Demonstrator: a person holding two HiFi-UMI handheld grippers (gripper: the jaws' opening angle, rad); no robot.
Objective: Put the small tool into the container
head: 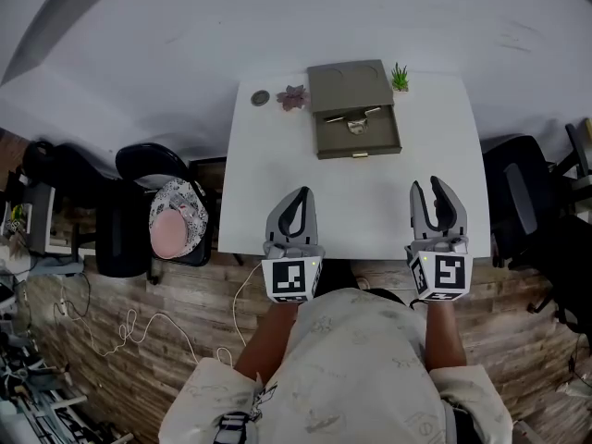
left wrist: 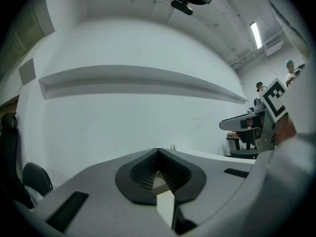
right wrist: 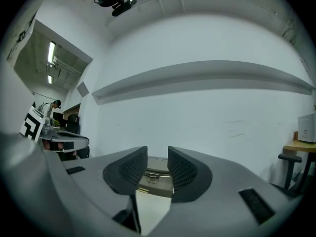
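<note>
An olive box (head: pixel 347 86) stands at the table's far edge, its drawer (head: pixel 360 138) pulled open toward me. A small metallic tool (head: pixel 354 121) lies inside the drawer. My left gripper (head: pixel 298 195) hovers over the near table edge, shut with nothing in it; in the left gripper view its jaws (left wrist: pixel 158 152) meet at the tips. My right gripper (head: pixel 427 186) is held level with it further right, open and empty. In the right gripper view the box (right wrist: pixel 155 177) shows through the gap between the jaws (right wrist: pixel 157 153), well ahead.
The white table (head: pixel 370 202) also bears a small green plant (head: pixel 400 78), a pinkish flower ornament (head: pixel 293 97) and a dark round disc (head: pixel 260 98) along its far edge. Black chairs (head: pixel 153 166) stand left and right (head: pixel 518 188); cables lie on the wooden floor (head: pixel 129 326).
</note>
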